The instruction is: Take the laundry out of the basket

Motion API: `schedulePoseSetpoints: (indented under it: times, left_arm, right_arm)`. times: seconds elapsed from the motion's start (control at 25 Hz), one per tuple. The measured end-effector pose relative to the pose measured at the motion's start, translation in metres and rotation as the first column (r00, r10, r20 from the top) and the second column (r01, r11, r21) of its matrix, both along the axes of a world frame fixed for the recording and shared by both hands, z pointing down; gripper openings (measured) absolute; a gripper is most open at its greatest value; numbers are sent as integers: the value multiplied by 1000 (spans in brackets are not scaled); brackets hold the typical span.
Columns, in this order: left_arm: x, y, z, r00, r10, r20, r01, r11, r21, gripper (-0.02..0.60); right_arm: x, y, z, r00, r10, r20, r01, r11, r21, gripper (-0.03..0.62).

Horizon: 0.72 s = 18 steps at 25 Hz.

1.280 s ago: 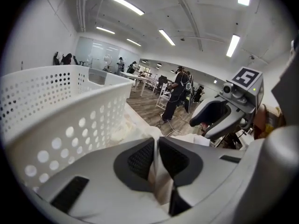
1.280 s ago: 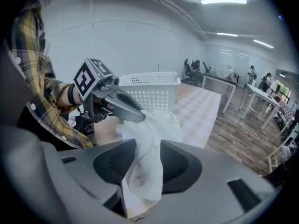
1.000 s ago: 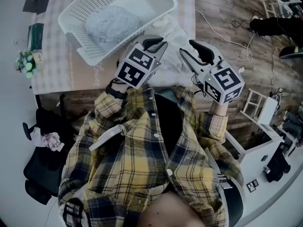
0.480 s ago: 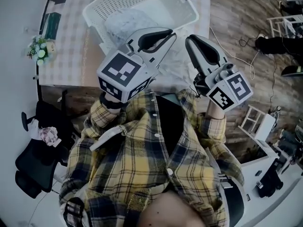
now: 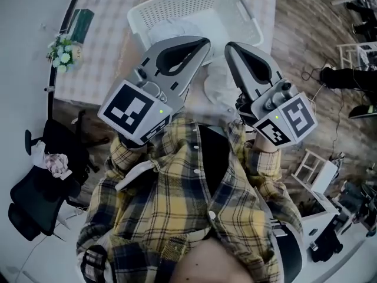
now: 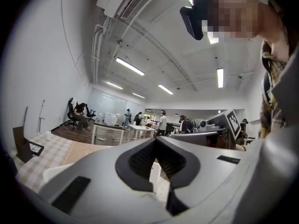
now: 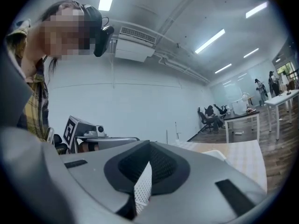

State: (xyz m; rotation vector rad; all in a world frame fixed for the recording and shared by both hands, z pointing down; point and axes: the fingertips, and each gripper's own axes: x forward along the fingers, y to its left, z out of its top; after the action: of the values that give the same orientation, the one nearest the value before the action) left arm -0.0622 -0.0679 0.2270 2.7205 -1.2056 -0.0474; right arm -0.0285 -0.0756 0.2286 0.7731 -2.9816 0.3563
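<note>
The checked table [image 5: 112,46] fills the head view's upper half. The white basket [image 5: 177,2] stands on it at 12 o'clock, with the crumpled laundry [image 5: 168,27] inside. The left gripper [image 5: 204,40] and right gripper [image 5: 228,45] hang side by side just at 6 o'clock of the basket. Both have just been closing, and their tips now meet on each other, clamping nothing. A white cloth [image 5: 219,86] lies between them at the table's near edge. Flowers [image 5: 63,50] sit at 9 o'clock.

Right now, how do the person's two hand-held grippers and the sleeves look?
The left gripper and right gripper are pale grey, tapered shells with black ribbed pads. Each carries a cube of black-and-white square markers; a green light glows on the left one. The sleeves are yellow-and-dark plaid cloth.
</note>
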Motion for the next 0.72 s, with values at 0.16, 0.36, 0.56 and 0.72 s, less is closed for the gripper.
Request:
schedulePoseSetpoints:
  times: [0.16, 0.36, 0.56, 0.72]
  left_arm:
    - [-8, 0, -4, 1000, -10, -7, 10, 1000, 7, 15]
    - [-9, -1, -3, 1000, -2, -6, 2, 1000, 6, 15]
    - [-8, -2, -6, 1000, 6, -9, -6, 1000, 13, 15]
    - [-6, -4, -6, 1000, 11, 0, -11, 1000, 17, 15]
  right_arm:
    - [-11, 0, -5, 1000, -13, -26, 13, 1000, 25, -9]
    - [-15, 0, -4, 999, -19, -39, 21, 999, 32, -9]
    - [-13, -1, -3, 999, -12, -50, 14, 999, 34, -9]
    - [-12, -1, -2, 998, -8, -60, 10, 999, 34, -9]
